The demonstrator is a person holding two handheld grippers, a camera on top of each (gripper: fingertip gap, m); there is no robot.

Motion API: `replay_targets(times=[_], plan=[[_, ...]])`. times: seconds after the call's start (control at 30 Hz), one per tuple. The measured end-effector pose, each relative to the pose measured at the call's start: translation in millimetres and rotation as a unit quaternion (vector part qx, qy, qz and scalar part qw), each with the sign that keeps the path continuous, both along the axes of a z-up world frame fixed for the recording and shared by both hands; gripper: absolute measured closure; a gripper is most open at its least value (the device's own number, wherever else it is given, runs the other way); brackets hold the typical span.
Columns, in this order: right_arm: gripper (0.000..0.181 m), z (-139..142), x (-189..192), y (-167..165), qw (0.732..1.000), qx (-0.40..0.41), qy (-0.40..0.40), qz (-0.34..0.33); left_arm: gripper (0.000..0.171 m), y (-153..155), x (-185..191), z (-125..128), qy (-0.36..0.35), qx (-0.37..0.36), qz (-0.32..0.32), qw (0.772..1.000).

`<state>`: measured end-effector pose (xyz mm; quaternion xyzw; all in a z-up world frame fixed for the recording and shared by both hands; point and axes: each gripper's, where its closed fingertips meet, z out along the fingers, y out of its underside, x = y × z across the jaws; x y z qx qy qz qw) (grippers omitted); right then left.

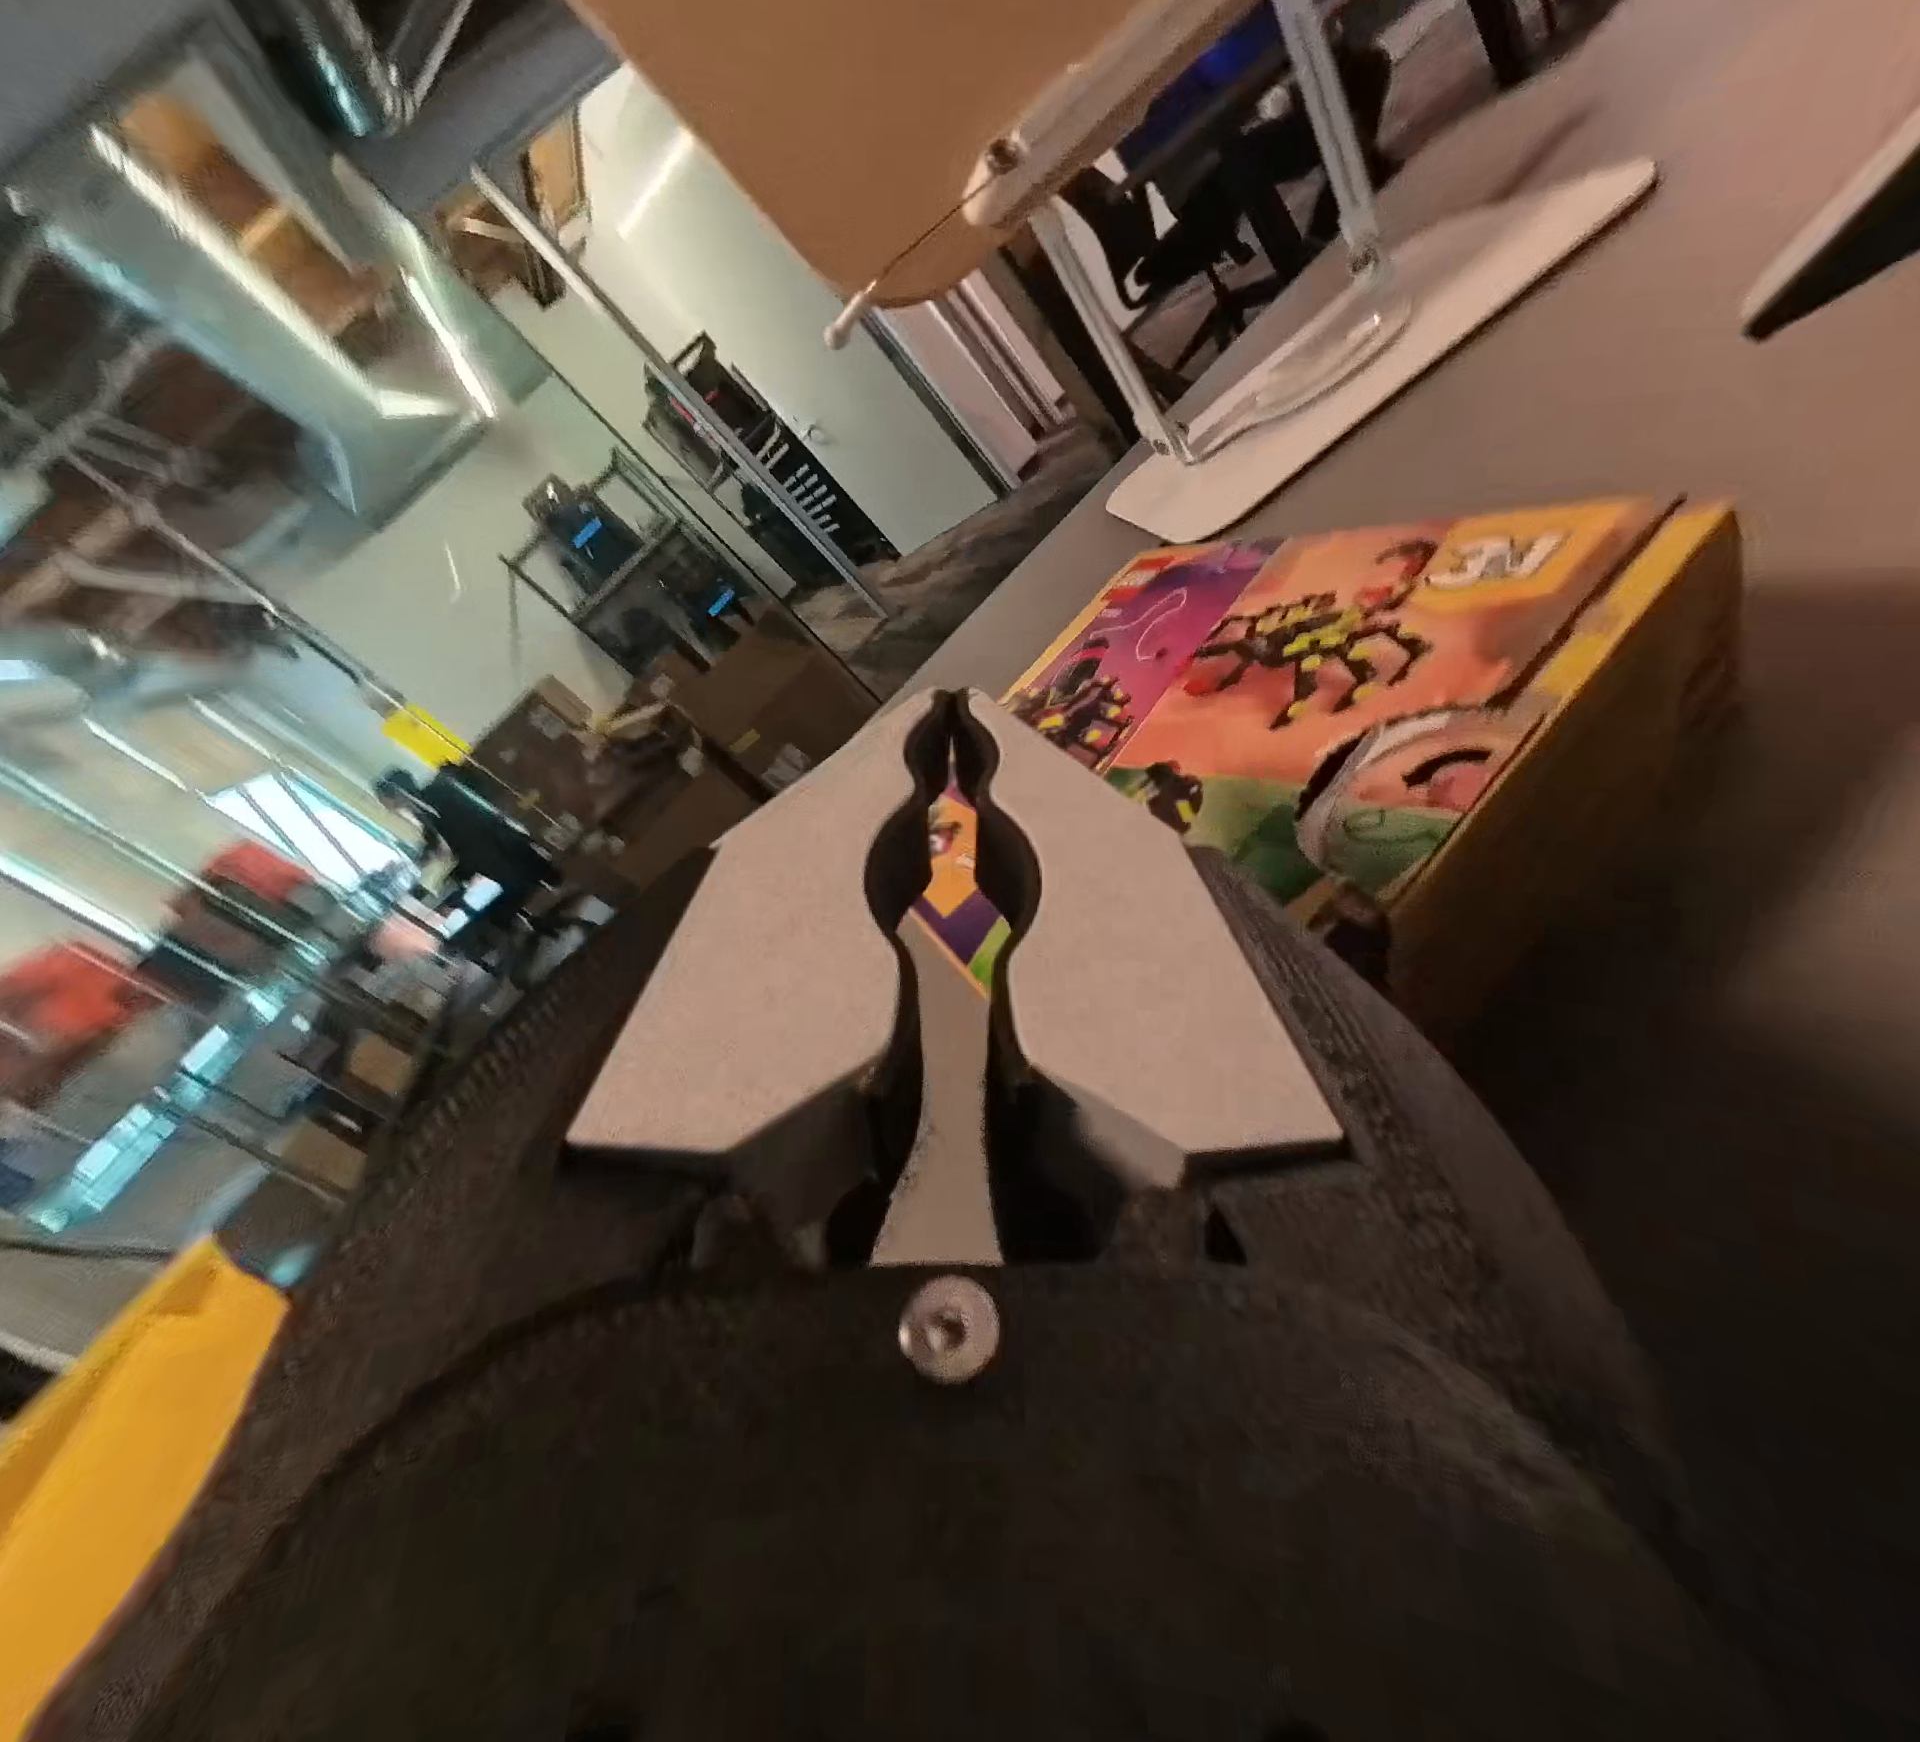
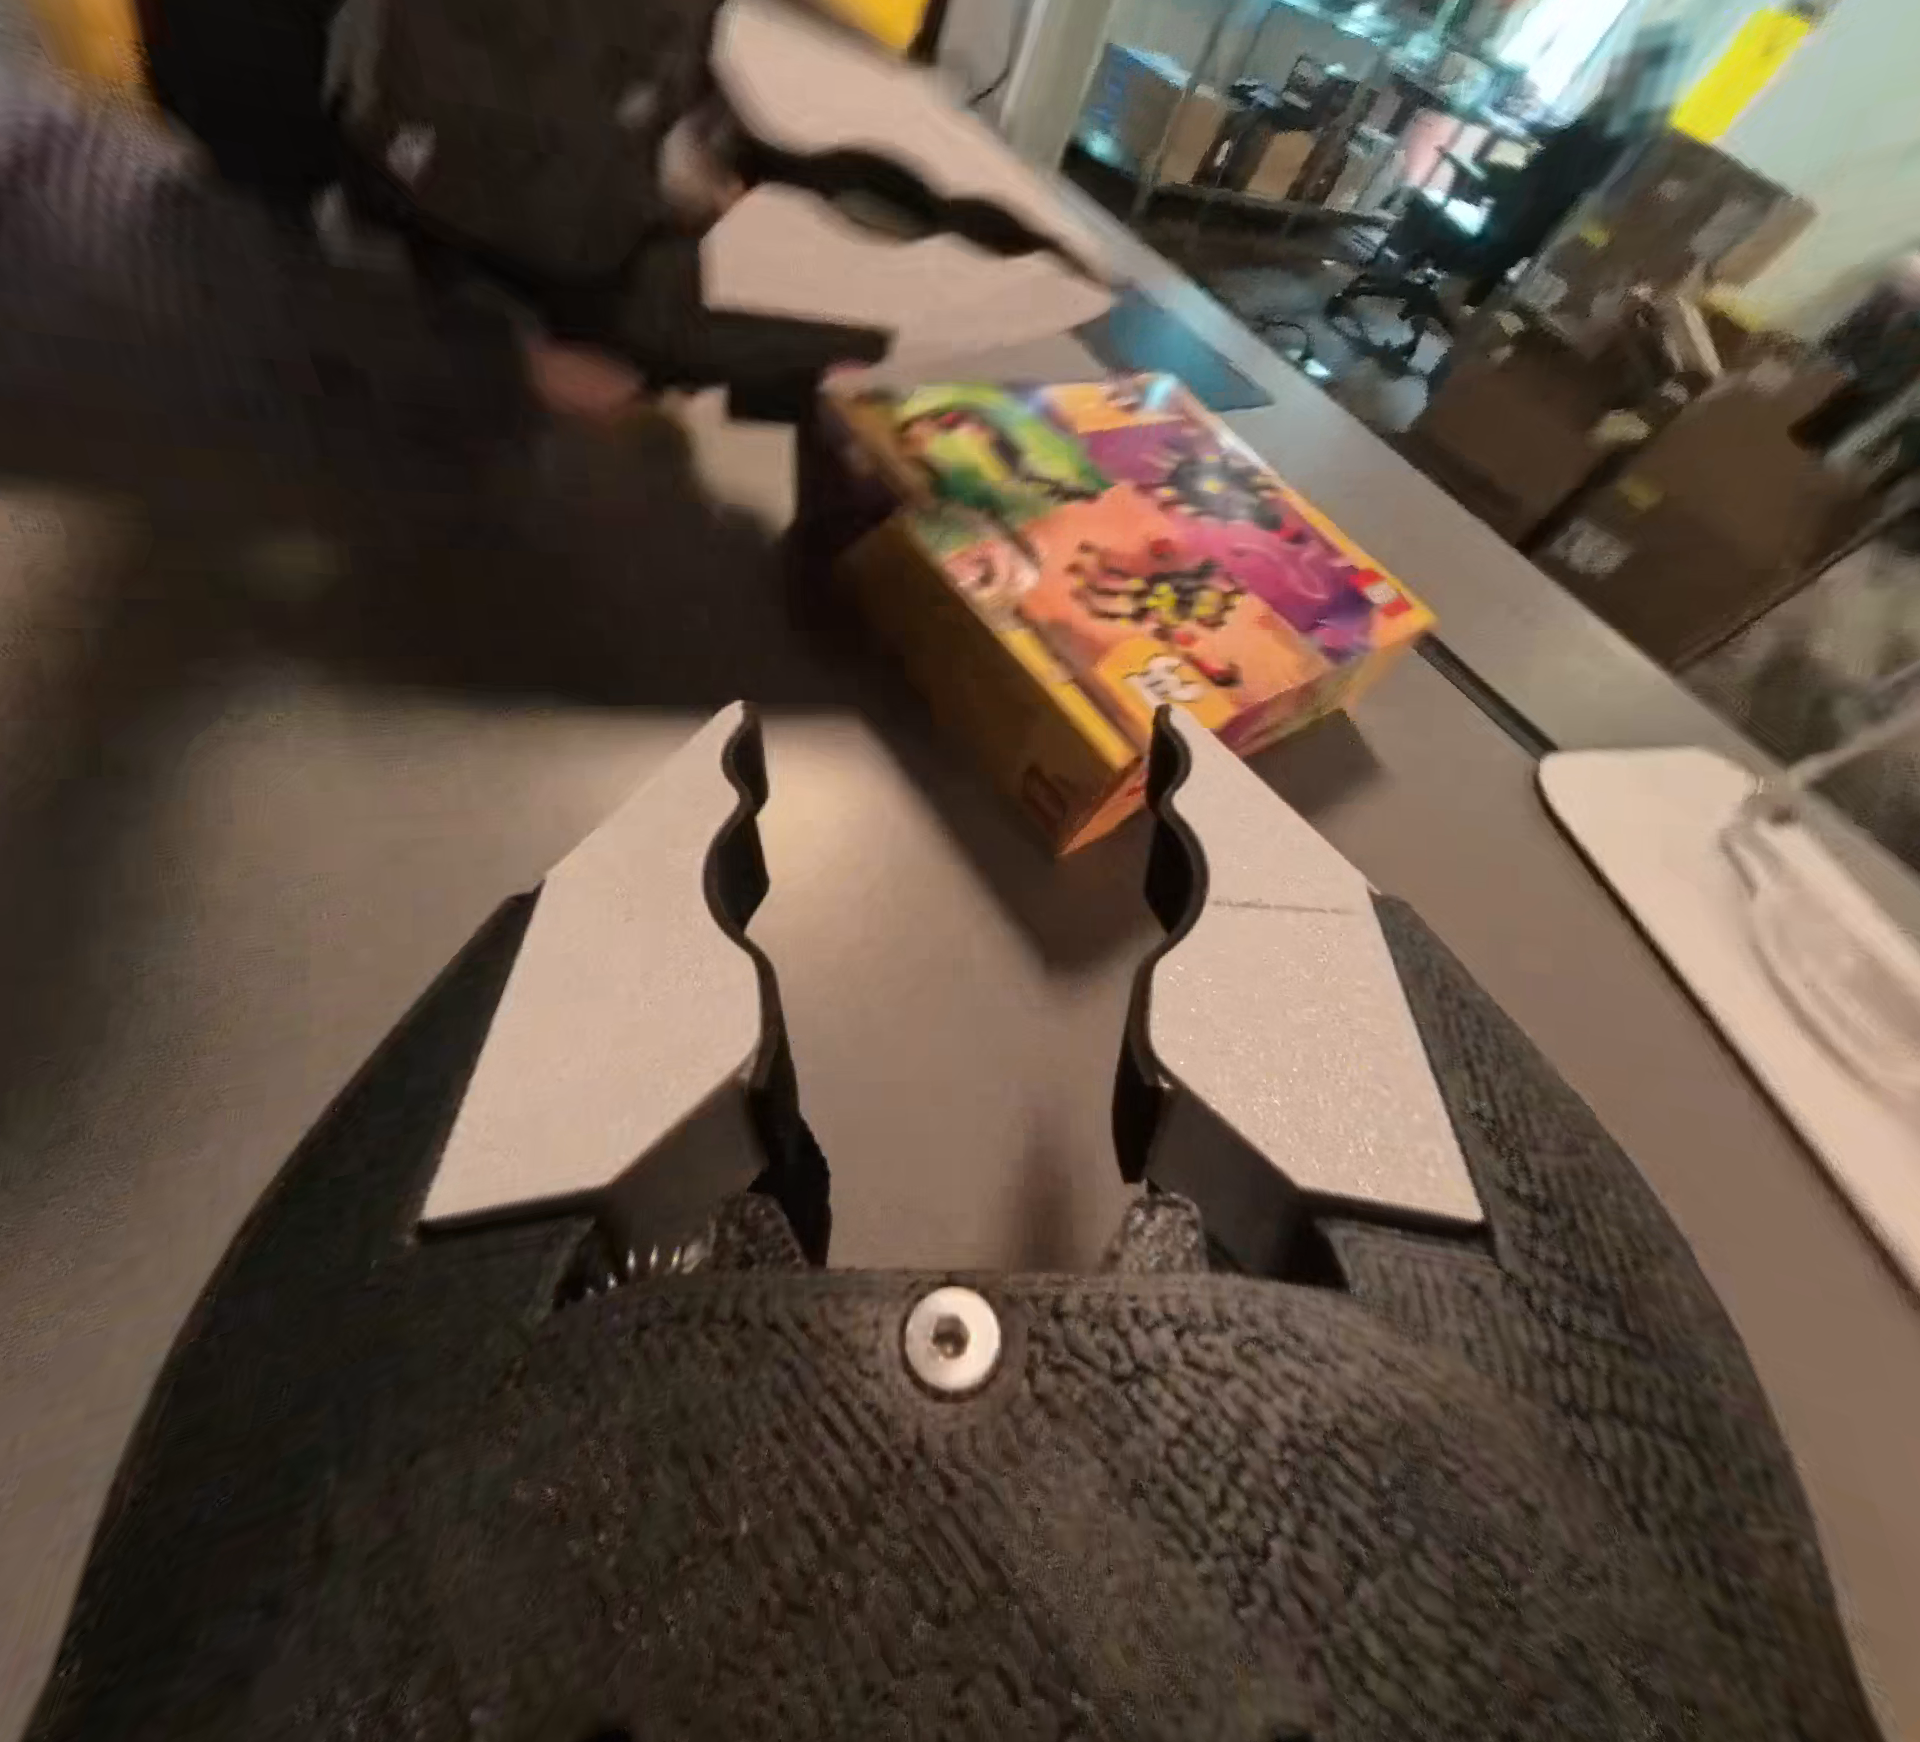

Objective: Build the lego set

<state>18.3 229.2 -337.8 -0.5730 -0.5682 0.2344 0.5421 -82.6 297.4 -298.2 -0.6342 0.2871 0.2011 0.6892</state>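
Observation:
A closed colourful lego box [image 1: 1351,705] lies flat on the grey table [image 1: 1558,404]. My left gripper [image 1: 952,705] is shut, its tips meet with nothing between them, and it hovers just before the box's near end. The right wrist view shows the box [image 2: 1132,570] too, and the left gripper [image 2: 1039,238] above its far end. My right gripper [image 2: 956,726] is open and empty, low over the table. Its right fingertip [image 2: 1169,742] is in front of the box's near corner.
A white monitor stand base [image 1: 1382,342] stands on the table beyond the box; it also shows at the right edge of the right wrist view [image 2: 1704,913]. A tan panel [image 1: 831,30] hangs overhead. A person's sleeve [image 2: 156,290] holds the left gripper. Shelves and boxes lie beyond the table. There is about 12 centimeters between the tips of the two grippers.

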Motion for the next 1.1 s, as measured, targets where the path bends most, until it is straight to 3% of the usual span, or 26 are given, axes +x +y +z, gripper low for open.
replay_targets(times=[0.1, 0.33, 0.5, 0.57, 0.7, 0.87, 1.1], plan=[[0.109, -11.4, -9.5, -22.5, 0.996, 0.057, -0.053, 0.033, 0.171, 0.5, -4.2, -3.8, 0.064, 0.007, -0.018, 0.998], [0.115, -3.9, -26.9, -34.8, 0.993, 0.101, -0.048, 0.028, 0.171, 13.2, -35.5, -18.7, 0.032, -0.052, -0.009, 0.998], [0.115, -10.9, -33.5, -25.0, 0.993, 0.093, -0.075, 0.017, 0.171, 9.0, -6.7, -33.7, 0.069, -0.091, -0.067, 0.991], [0.118, -11.0, -34.4, -19.9, 0.994, 0.077, -0.079, 0.009, 0.171, 4.9, 10.6, -35.9, 0.090, -0.096, -0.095, 0.987], [0.119, -12.0, -34.5, -8.4, 0.996, 0.040, -0.082, -0.007, 0.171, 4.6, 16.7, -34.0, 0.121, -0.077, -0.090, 0.986], [0.116, -12.7, -39.3, 6.6, 0.994, 0.031, -0.100, -0.004, 0.171, 5.8, 14.9, -39.0, 0.083, -0.112, -0.098, 0.985], [0.100, -24.4, -51.6, 12.3, 0.987, -0.088, -0.130, -0.019, 0.171, 6.6, 13.4, -40.8, 0.069, -0.126, -0.094, 0.985]])
